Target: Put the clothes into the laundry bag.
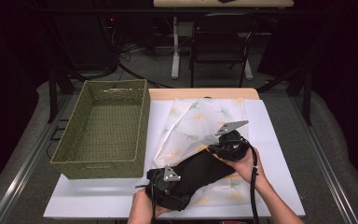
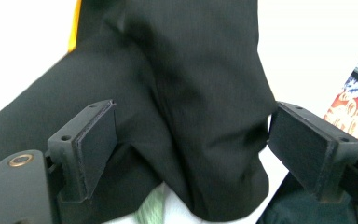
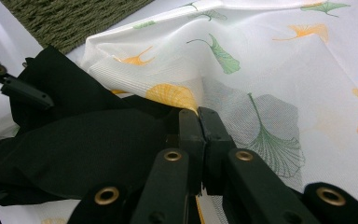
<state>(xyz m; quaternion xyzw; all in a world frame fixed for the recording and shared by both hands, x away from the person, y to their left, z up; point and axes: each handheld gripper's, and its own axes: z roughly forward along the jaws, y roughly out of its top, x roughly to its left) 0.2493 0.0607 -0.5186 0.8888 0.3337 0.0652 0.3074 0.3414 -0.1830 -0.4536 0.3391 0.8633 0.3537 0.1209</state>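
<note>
A black cloth (image 1: 200,172) lies slantwise over a sheer white cloth printed with ginkgo leaves (image 1: 200,116) on the table. My left gripper (image 1: 175,186) is at the black cloth's near end. In the left gripper view its jaws (image 2: 193,107) stand wide apart, with a fold of the black cloth (image 2: 191,93) loose between them. My right gripper (image 1: 216,148) is at the cloth's far end. In the right gripper view it (image 3: 199,114) is shut, pinching the edge of the black cloth (image 3: 88,144) where it meets the leaf cloth (image 3: 284,60).
A deep green woven basket (image 1: 142,126) stands on the left half of the table, close beside the cloths, and its weave (image 3: 74,18) is seen in the right gripper view. A white cover (image 1: 270,140) spreads over the table. Chairs and desk legs stand beyond the far edge.
</note>
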